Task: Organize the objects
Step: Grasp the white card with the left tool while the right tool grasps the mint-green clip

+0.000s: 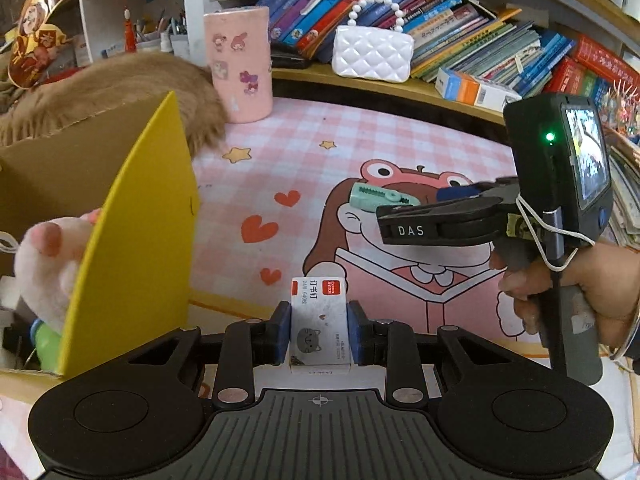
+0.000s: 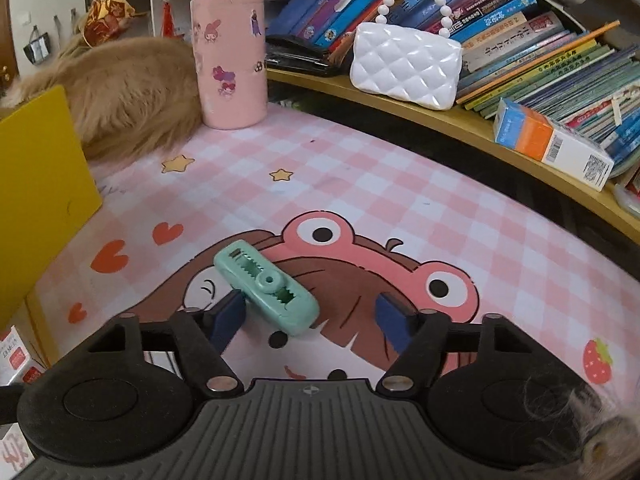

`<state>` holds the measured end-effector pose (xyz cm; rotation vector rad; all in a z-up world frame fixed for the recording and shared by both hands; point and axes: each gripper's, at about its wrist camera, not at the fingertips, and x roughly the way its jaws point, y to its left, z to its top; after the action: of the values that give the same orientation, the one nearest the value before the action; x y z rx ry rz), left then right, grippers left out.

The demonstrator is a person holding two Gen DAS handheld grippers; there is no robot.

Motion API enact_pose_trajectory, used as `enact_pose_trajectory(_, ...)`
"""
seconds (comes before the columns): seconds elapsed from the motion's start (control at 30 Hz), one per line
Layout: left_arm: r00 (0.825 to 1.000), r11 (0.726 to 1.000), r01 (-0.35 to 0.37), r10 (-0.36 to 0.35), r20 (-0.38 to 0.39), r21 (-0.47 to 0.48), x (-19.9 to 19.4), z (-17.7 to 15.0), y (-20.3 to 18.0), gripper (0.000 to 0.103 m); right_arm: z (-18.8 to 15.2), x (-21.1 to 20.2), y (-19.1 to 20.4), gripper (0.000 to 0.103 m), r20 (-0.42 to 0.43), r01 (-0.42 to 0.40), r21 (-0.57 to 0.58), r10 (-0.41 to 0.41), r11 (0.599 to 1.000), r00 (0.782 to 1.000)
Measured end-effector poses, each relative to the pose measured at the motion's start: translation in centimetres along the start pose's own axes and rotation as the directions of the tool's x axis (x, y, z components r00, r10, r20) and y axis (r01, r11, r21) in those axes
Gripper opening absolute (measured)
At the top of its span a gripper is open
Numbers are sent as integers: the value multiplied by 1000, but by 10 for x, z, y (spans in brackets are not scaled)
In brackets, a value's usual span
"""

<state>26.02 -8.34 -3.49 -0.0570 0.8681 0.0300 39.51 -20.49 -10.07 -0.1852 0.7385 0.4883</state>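
Left wrist view: left gripper (image 1: 319,326) clamps a white staple box (image 1: 319,320) at 6 o'clock, beside a yellow-flapped carton (image 1: 132,236) at 9. Right wrist view only: right gripper (image 2: 316,316), jaws parted, straddles a mint clip (image 2: 266,286) on the pink mat (image 2: 360,184)

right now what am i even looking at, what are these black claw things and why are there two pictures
These are two handheld grippers, each worked by a person's hand, with a wide-angle camera looking along its two fingers. One picture is from each.

The left camera shows the left gripper shut on a small white box of staples. To its left stands a cardboard box with a yellow flap, a plush toy inside. At right you see the other gripper held in a hand.

The right camera shows the right gripper open around a mint-green clip lying on the pink cartoon desk mat; the pads do not press on it. Behind are a pink cup, a white purse and a shelf of books.
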Motion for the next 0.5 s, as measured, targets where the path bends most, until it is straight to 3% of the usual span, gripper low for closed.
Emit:
enact_pose_trajectory(0.17,1000,1000,6,-6,13,-5,-7,1,2,28,-2,-5,2,23,14,13,26,-13,1000,1000)
enact_pose_trajectory(0.5,998,999,41,-41,46,1,-27,-6,3,28,-13,-52,0,20,36,51,149,-57,987,998)
